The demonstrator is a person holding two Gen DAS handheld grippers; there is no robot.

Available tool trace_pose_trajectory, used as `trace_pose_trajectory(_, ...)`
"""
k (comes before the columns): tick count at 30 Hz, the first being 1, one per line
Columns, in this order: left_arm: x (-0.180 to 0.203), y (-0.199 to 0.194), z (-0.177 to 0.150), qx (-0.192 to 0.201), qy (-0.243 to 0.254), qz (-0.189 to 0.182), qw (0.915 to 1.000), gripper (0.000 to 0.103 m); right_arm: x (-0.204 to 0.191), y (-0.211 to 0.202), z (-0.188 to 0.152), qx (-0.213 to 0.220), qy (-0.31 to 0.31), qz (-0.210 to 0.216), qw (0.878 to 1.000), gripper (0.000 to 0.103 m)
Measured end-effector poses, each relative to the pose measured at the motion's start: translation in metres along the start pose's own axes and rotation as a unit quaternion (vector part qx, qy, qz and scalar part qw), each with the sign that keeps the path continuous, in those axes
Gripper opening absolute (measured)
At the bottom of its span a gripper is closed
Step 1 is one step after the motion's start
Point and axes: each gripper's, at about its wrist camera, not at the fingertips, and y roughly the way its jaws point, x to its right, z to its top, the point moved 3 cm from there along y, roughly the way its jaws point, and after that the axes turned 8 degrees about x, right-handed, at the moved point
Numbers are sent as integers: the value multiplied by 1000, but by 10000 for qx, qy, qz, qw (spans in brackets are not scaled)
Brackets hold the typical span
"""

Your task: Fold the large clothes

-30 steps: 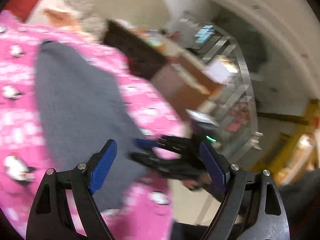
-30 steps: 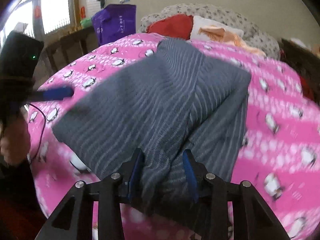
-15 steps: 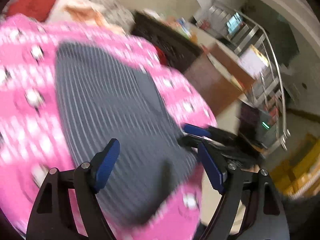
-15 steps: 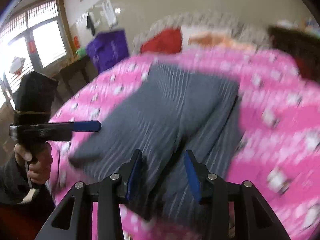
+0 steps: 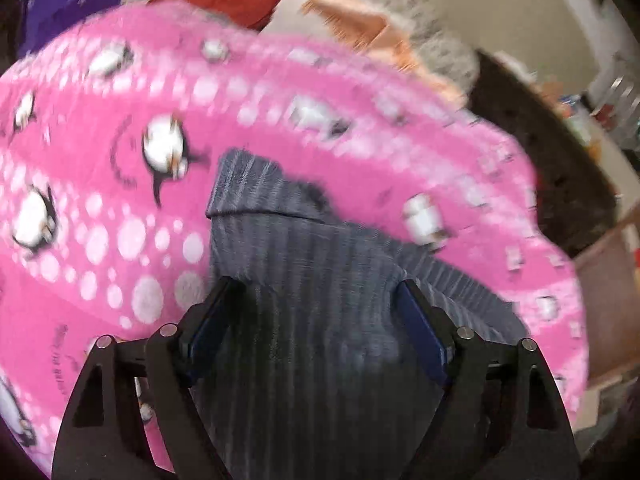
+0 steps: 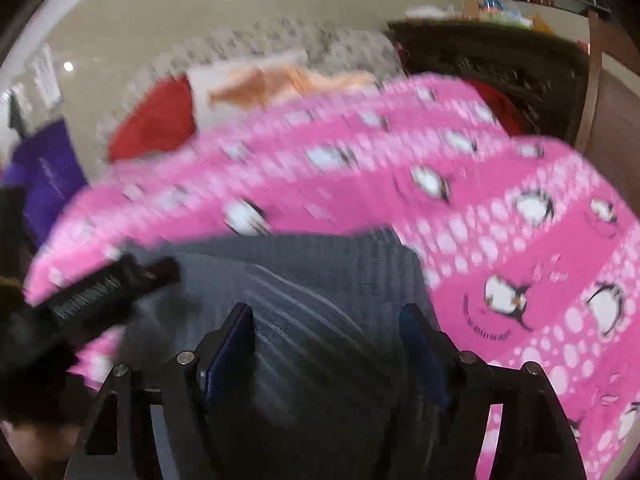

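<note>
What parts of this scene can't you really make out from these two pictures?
- Near end of the grey ribbed knit garment: both views, hidden behind the gripper frames.
- Whether the left gripper or right gripper pinches cloth: fingers spread, contact hidden.
- Shelf clutter: right view, small and blurred.
- Pink penguin-print blanket: far edge motion-blurred.

No writing can be read in either view. The pink blanket carries small dark lettering beside its penguin prints, seen near the lower right in the right wrist view and at the lower left edge in the left wrist view, but it is too blurred to make out. The purple bag shows faint pale marks, also illegible.
</note>
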Motion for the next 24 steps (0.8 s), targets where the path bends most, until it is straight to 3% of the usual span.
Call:
trace_pose_trajectory(2,5,3,1,152,127,77,9998,91,14,13,-9,-102,278,223,9993,76)
trace_pose_trajectory(8,0,13,2,115,121,85,9998,94,19,25,-10,-207,455,355,9981,83)
trace_pose_trajectory(11,1,9,8,-87,86,-3,9999,94,21,24,-10,-214,527,497,9971,85)
trace_pose_trajectory(13,-2,-10,17,-236,-42,-488,9985,94,34,13,-5,-278,924,872,9915,85)
trace_pose_trajectory(15,-14,-43,21,-29,-170,-1059,9942,94,60,-18,8,-63,1318,1190,9841,86)
trace_pose_trajectory(18,-37,-76,8,106,183,-1429,9895,94,98,-66,22,487,1236,1692,9766,102)
trace_pose_trajectory(19,-42,-78,1,66,290,-1498,9883,94,107,-75,21,530,1119,1874,9745,103)
trace_pose_trajectory(21,-56,-75,-23,-203,549,-1607,9853,94,122,-79,7,407,892,2357,9669,103)
trace_pose_trajectory(23,-64,-69,-43,-488,578,-1793,9809,94,128,-67,-12,-21,897,2656,9599,103)
trace_pose_trajectory(24,-65,-73,-49,-228,683,-1904,9791,94,128,-58,-23,-256,946,2807,9548,103)
